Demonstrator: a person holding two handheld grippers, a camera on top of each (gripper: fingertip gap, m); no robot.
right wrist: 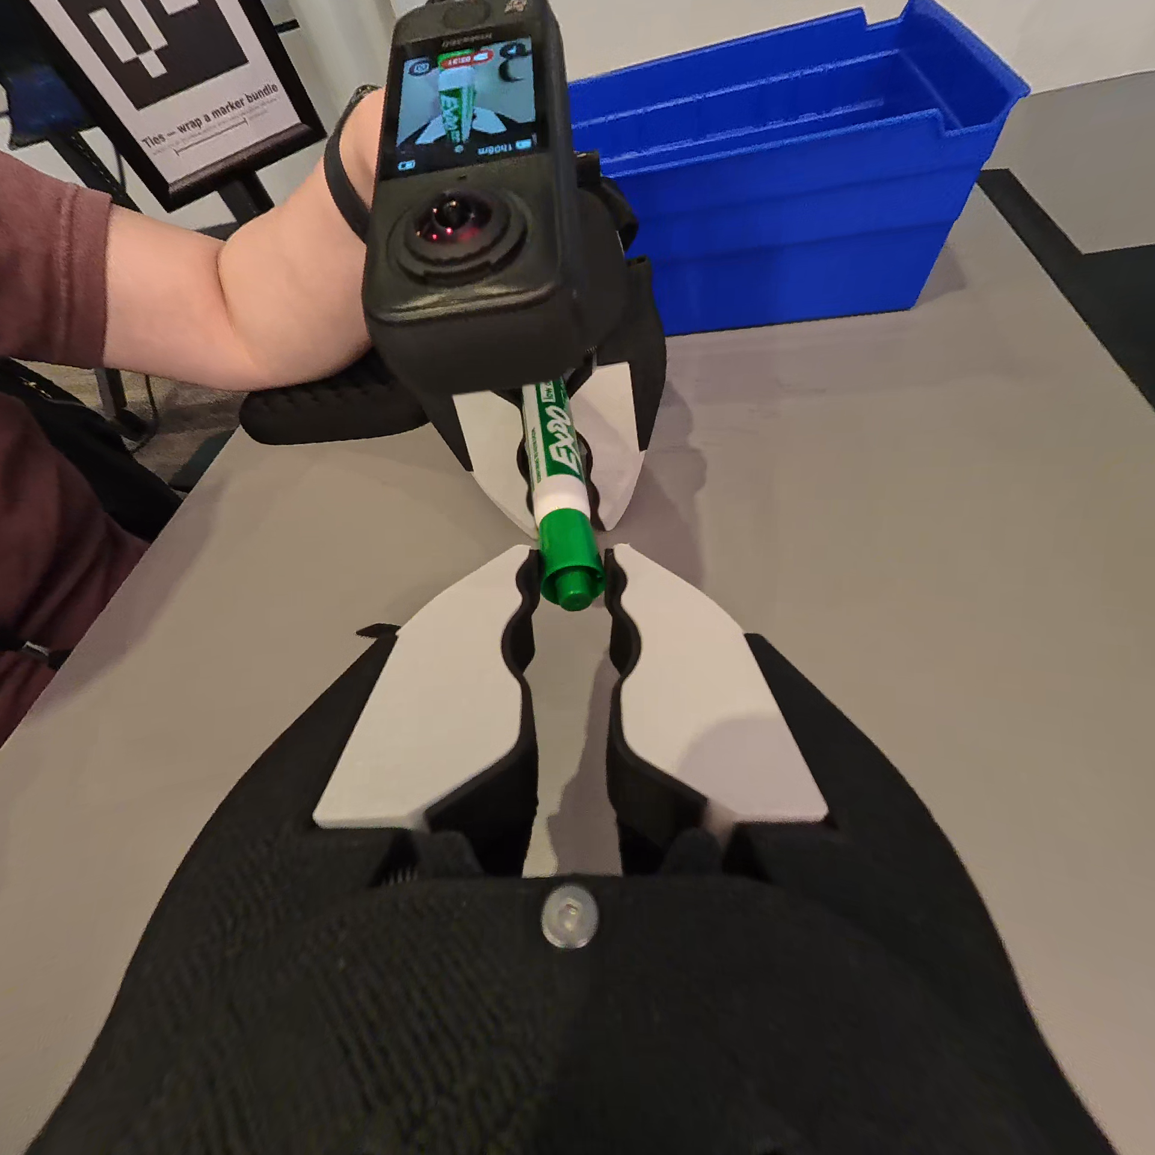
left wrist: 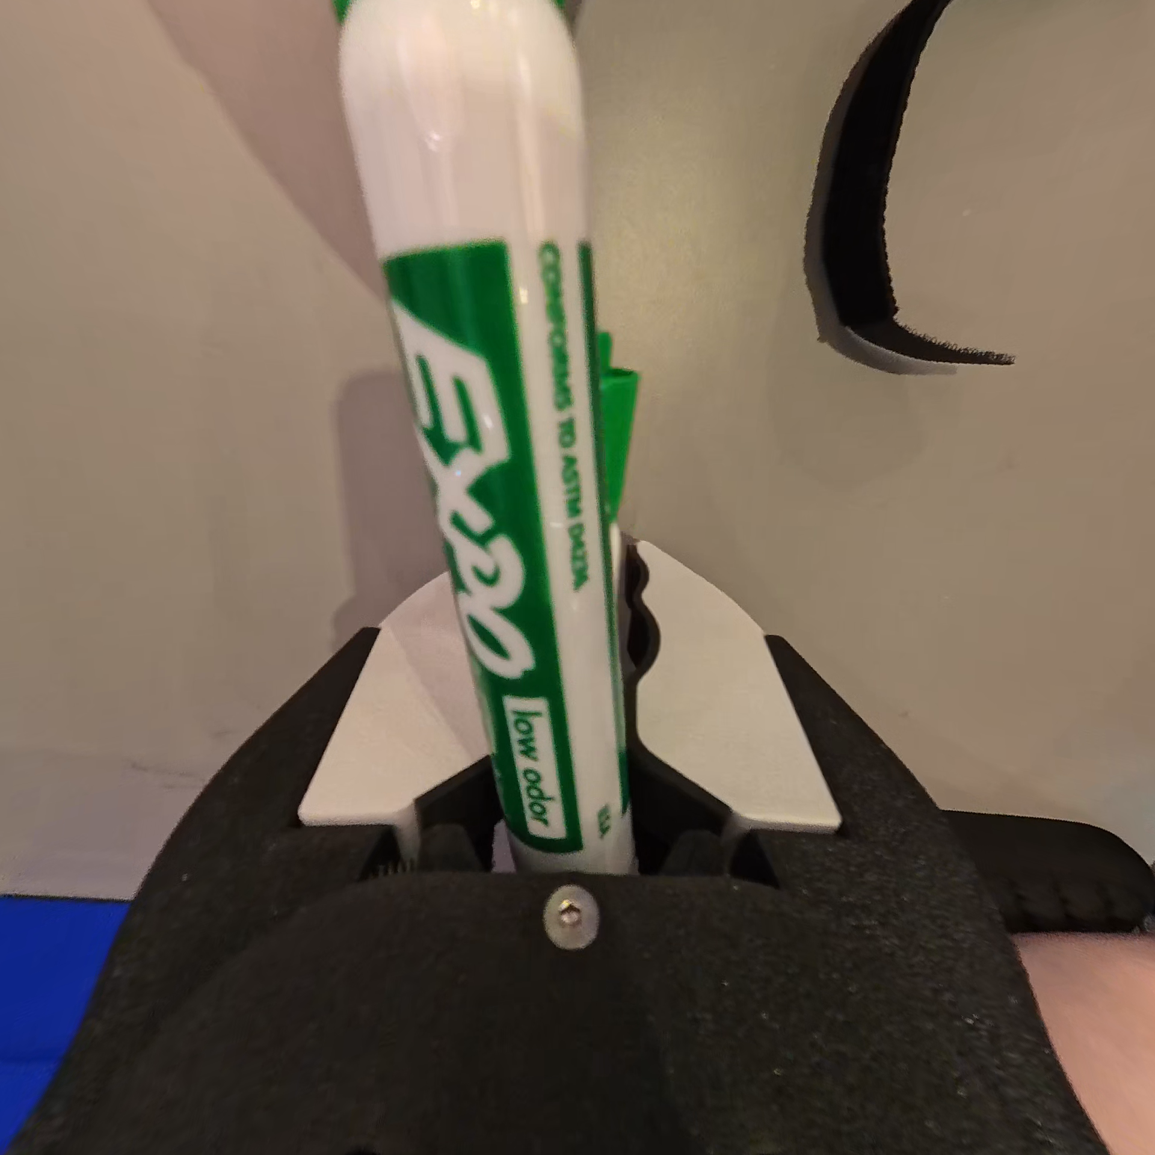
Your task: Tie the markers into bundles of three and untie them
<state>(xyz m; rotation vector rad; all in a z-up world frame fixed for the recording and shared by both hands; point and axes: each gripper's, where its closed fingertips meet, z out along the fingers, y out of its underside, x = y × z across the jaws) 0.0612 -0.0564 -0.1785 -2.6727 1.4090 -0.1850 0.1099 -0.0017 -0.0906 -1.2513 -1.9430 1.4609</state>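
Observation:
My left gripper (left wrist: pixel 540 559) is shut on a white marker with a green label (left wrist: pixel 494 437), which runs lengthwise between its fingers and sticks out past the tips. A small green piece (left wrist: pixel 615 406) shows just behind the barrel; I cannot tell what it is. In the right wrist view the left gripper (right wrist: pixel 569 525) faces mine, and the marker (right wrist: pixel 553 462) points its green cap (right wrist: pixel 572 575) between the tips of my right gripper (right wrist: pixel 573 556). The right jaws stand narrowly apart around the cap. A black hook-and-loop strap (left wrist: pixel 856 206) lies curled on the table, to the upper right of the left gripper.
A blue plastic bin (right wrist: pixel 781 187) stands at the far side of the grey table (right wrist: pixel 875 500). A framed sign (right wrist: pixel 169 94) stands at the far left. A person's forearm (right wrist: pixel 250 300) holds the left gripper. The table's left edge runs diagonally. The gap from one gripper's tips to the other's is roughly 12 cm.

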